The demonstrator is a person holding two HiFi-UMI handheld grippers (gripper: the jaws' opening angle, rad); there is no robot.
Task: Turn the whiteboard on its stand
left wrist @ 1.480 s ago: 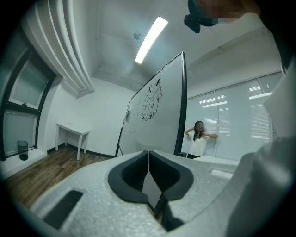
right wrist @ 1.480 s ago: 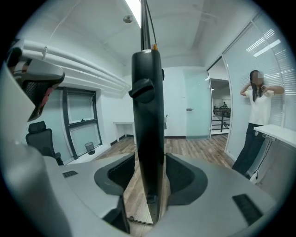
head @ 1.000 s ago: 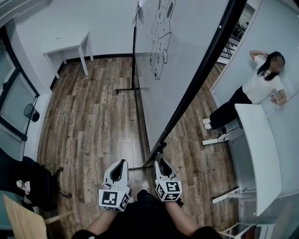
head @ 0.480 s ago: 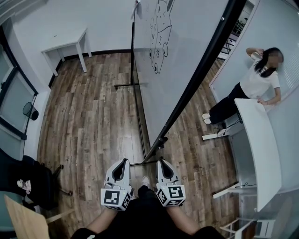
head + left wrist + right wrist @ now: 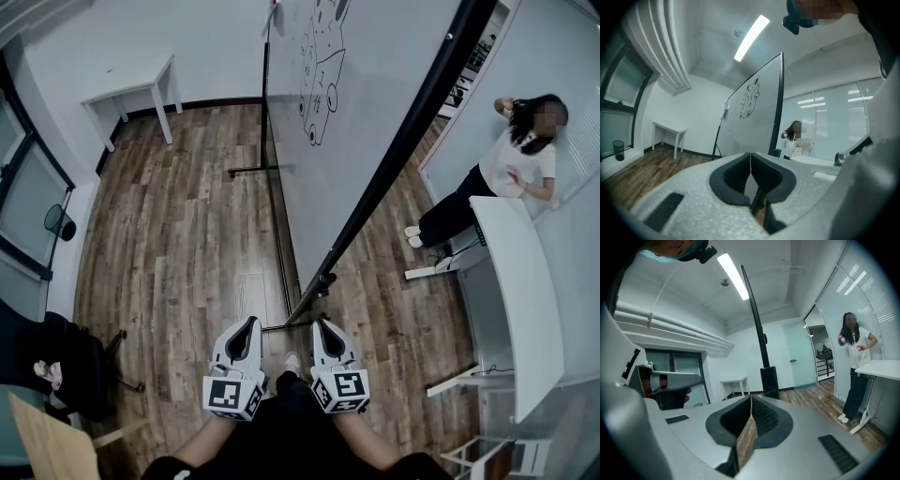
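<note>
The whiteboard (image 5: 375, 112), with a black frame and a drawing near its top, stands tilted on its black stand (image 5: 277, 246). Its lower corner (image 5: 322, 284) hangs just ahead of my right gripper (image 5: 322, 324) without touching it. That gripper's jaws are closing their last bit: in the right gripper view the right gripper (image 5: 751, 399) has its tips together with nothing between them, facing the board's edge (image 5: 757, 324). My left gripper (image 5: 247, 324) is beside it. In the left gripper view the left gripper (image 5: 750, 155) is shut and empty, and the whiteboard (image 5: 754, 117) shows beyond it.
A person (image 5: 502, 183) stands at the right by a glass wall. Beside the person is a long white desk (image 5: 525, 309). A small white table (image 5: 131, 92) stands at the far wall. A waste bin (image 5: 59, 223) and a dark chair (image 5: 56, 370) are at the left.
My right gripper has come back a little from the board's lower corner. The left gripper has hardly moved. The person at the right has shifted and lowered an arm.
</note>
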